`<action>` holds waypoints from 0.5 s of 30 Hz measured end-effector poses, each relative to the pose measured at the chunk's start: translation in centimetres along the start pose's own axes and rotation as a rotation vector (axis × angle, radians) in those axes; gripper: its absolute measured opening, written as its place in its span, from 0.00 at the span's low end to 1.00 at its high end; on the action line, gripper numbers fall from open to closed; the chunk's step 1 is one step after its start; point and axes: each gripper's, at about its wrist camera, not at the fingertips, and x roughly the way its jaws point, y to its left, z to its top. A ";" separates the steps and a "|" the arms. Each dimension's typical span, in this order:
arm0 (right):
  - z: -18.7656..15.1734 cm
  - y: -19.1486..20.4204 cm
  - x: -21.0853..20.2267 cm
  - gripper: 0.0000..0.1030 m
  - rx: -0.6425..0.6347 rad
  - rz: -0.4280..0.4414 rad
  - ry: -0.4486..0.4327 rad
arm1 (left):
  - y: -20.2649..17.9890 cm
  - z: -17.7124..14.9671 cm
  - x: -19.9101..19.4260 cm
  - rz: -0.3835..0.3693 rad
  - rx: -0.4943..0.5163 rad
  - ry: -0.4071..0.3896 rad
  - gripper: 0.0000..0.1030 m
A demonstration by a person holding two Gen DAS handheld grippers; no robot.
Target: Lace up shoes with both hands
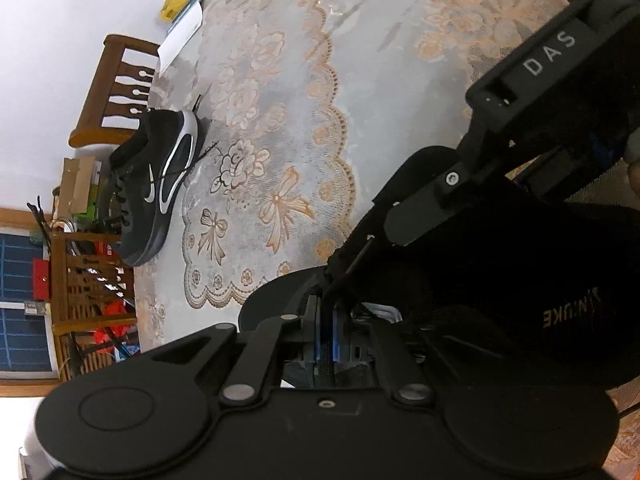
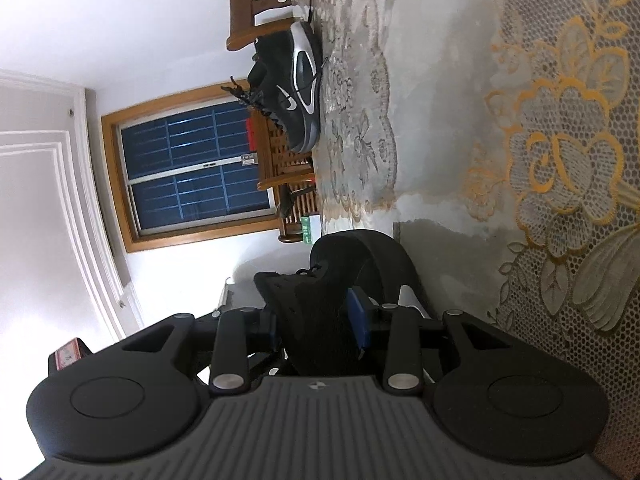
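In the left wrist view, the left gripper is pinching a thin black lace, its blue pads pressed together on it, right over the near shoe. The right gripper is reaching in from above, its tip against that shoe. A second shoe is lying well beyond, on the lace tablecloth.

In the right wrist view, the right gripper is clamping the near shoe's black upper between half-spread blue pads. Only here is a window showing, behind the far shoe.
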 end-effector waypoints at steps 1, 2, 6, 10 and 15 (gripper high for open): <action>0.0 0.0 0.0 0.36 -0.004 -0.001 0.000 | 0.2 0.0 0.1 -0.008 -0.010 0.004 0.03; 0.0 0.0 0.0 0.36 -0.009 -0.002 0.000 | 0.3 0.1 0.2 -0.016 -0.021 0.008 0.03; -0.1 0.2 0.1 0.36 -0.028 -0.007 -0.003 | 0.6 0.2 0.4 -0.029 -0.034 0.007 0.03; -0.2 0.2 0.1 0.36 -0.036 -0.007 -0.005 | 1.7 0.1 0.4 -0.083 -0.106 0.002 0.03; -0.6 1.1 0.5 0.36 -0.129 -0.032 0.011 | 2.7 -0.3 0.1 -0.193 -0.161 -0.029 0.03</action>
